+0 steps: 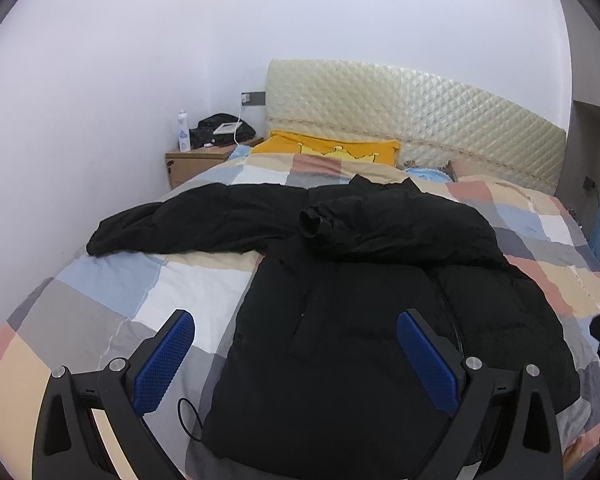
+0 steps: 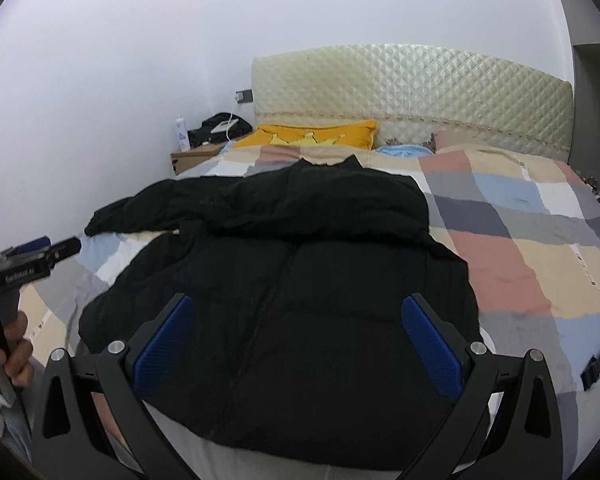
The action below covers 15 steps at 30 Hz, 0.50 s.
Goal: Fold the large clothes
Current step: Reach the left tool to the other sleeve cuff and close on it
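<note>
A black padded jacket [image 1: 340, 340] lies front-up on the checked bedspread [image 1: 112, 292], hem toward me. Its right sleeve [image 1: 388, 224] is folded across the chest, cuff pointing left. Its left sleeve [image 1: 172, 224] stretches out flat to the left. My left gripper [image 1: 296, 336] is open and empty above the jacket's lower left part. My right gripper [image 2: 296, 324] is open and empty above the jacket's [image 2: 284, 280] lower middle, over the zip. The left gripper also shows at the left edge of the right wrist view [image 2: 56, 250], held in a hand.
A yellow pillow [image 1: 332, 148] and a quilted cream headboard [image 1: 420, 108] are at the far end. A wooden nightstand [image 1: 196, 164] with a white bottle [image 1: 183, 130] and a black bag stands at the back left. A wall runs along the bed's left side. A black cord loop [image 1: 190, 420] lies by the hem.
</note>
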{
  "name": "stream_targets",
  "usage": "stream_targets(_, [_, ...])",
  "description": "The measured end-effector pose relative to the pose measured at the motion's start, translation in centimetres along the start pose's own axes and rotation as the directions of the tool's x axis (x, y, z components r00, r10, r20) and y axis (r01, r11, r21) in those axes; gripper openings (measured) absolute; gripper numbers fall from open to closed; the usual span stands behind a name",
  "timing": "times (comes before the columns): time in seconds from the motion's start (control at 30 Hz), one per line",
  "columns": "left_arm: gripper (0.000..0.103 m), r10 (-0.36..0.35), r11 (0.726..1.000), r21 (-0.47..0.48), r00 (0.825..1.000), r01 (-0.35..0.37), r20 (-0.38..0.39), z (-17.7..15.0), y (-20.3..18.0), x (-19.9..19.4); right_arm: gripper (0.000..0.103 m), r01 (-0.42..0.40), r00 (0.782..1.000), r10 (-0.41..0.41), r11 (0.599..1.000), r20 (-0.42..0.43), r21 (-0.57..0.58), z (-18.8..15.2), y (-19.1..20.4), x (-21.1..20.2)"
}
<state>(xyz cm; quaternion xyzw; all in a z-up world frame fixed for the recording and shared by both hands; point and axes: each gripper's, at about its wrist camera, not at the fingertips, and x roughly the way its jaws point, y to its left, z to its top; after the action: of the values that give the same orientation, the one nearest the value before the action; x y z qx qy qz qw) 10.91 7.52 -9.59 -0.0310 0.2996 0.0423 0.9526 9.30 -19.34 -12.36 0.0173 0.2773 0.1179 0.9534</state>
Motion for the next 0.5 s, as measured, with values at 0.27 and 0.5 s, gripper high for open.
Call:
stream_targets(0.27, [0.102,-0.020,1.000,0.007,0.999,0.021,-0.035,-0.4,-0.2,0.8,0.103,0.024,0.999,-0.023,1.000,-0.039,0.014,-1.4,-0.4,-0.6])
stream_targets(0.5, [0.102,-0.051,0.999,-0.017,0.995,0.050,-0.091,-0.6,0.2,2.0,0.103,0.065,0.998,-0.064,0.997,-0.010,0.053,-2.0,-0.8,-2.3])
